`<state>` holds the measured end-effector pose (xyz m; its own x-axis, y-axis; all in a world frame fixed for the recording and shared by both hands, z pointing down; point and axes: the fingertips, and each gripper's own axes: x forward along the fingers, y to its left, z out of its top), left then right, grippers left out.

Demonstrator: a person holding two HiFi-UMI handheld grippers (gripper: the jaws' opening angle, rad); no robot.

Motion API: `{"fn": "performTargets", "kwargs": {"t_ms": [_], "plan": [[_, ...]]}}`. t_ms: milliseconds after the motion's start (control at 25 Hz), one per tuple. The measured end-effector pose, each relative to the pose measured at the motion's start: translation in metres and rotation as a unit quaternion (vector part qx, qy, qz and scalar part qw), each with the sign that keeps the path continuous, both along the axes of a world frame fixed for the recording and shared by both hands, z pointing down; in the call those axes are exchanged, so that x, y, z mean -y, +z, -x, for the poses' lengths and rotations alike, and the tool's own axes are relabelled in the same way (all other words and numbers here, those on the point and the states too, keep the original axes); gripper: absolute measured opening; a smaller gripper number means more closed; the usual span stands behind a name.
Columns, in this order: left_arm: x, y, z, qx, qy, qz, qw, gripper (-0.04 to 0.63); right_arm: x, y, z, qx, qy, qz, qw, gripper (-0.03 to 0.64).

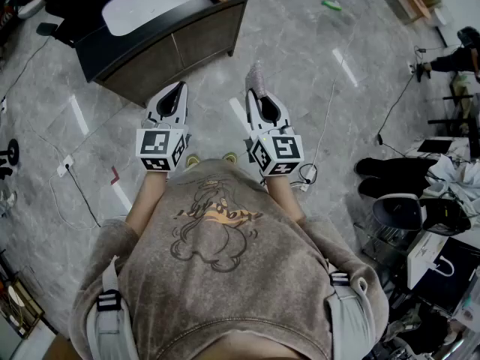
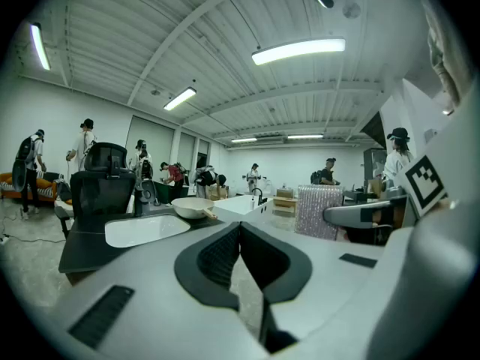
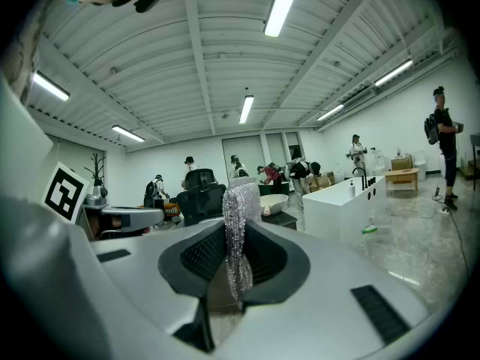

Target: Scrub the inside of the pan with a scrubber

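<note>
Grey marble-look floor [image 1: 315, 58] fills most of the head view; person stands on it, well apart from the work area. Dark counter [image 1: 172, 47] sits ahead and to the left of the grippers, with a white sink [image 1: 150, 2] sunk in its top. Pan [image 2: 191, 207], cream with a wooden handle, rests on the counter just beyond the sink, at its right-hand end; in the head view only the handle shows at the top edge, long axis running roughly toward the person. Left gripper [image 1: 178, 88]: jaws together, nothing between them. Right gripper [image 1: 255, 96]: jaws clamped on the scrubber [image 3: 241, 201], a silvery sparkly pad standing upright and poking out past the tips. Both grippers are held close to level, side by side in front of the chest, pointing toward the counter. Key relation: pan lies ahead of both pairs of jaws and well apart from them, roughly on the line between the two grippers; scrubber tip looks marginally nearer than the empty left jaws. Judgement: scrubbing not yet begun; the approach to the counter comes first, with the left free to steady the handle
</note>
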<state>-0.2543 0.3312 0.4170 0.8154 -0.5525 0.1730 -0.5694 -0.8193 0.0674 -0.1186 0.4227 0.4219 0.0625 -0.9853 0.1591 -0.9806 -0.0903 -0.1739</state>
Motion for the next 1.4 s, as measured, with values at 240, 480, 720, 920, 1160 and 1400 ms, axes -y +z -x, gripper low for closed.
{"fn": "performTargets", "kwargs": {"t_ms": [240, 480, 720, 920, 1160, 1400], "plan": [[0.000, 0.003, -0.001, 0.004, -0.003, -0.002, 1.0000, 0.018, 0.002, 0.003, 0.000, 0.000, -0.009, -0.003, 1.000, 0.080], [-0.008, 0.014, -0.005, 0.010, -0.010, -0.002, 0.9999, 0.018, -0.006, 0.009, -0.001, 0.012, -0.033, -0.015, 0.999, 0.080], [-0.013, 0.016, -0.008, 0.008, -0.024, -0.007, 0.9997, 0.017, -0.023, 0.015, -0.008, 0.017, -0.042, -0.015, 0.999, 0.080], [-0.006, 0.013, -0.020, 0.002, -0.023, -0.010, 0.9997, 0.017, -0.023, 0.015, -0.017, 0.018, -0.037, -0.016, 0.999, 0.080], [0.016, 0.017, -0.048, -0.003, -0.008, -0.010, 0.9999, 0.018, -0.007, 0.019, -0.040, 0.020, -0.020, -0.018, 0.999, 0.080], [0.045, 0.019, -0.074, -0.003, 0.000, -0.005, 1.0000, 0.018, 0.017, 0.020, -0.059, 0.022, -0.019, -0.016, 0.999, 0.080]]}}
